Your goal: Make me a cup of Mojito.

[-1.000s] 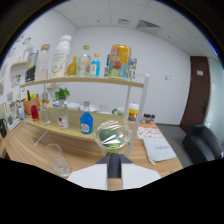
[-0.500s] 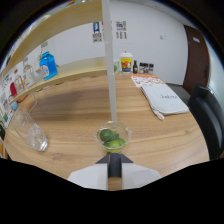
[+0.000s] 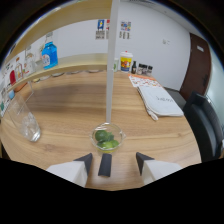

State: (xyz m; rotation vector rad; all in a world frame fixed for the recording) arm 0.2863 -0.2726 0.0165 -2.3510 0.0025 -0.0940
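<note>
A small clear glass bowl (image 3: 107,137) with green lime pieces rests on the wooden table (image 3: 75,100), just ahead of my fingers. My gripper (image 3: 114,161) is open. Its dark fingertips (image 3: 86,161) stand apart on the near side of the bowl, and they hold nothing. An empty clear drinking glass (image 3: 25,122) stands on the table to the left of the bowl. Beyond the bowl rises the white post (image 3: 112,60) of a shelf unit.
The wooden shelf (image 3: 65,72) at the back left carries a blue bottle (image 3: 49,54) and several small bottles. Jars and small bottles (image 3: 131,64) stand at the table's far edge. A white folded cloth (image 3: 159,102) lies to the right, beside a dark chair (image 3: 205,125).
The bowl of limes went from up in front of the shelf down onto the table. My fingers now show spread apart behind it.
</note>
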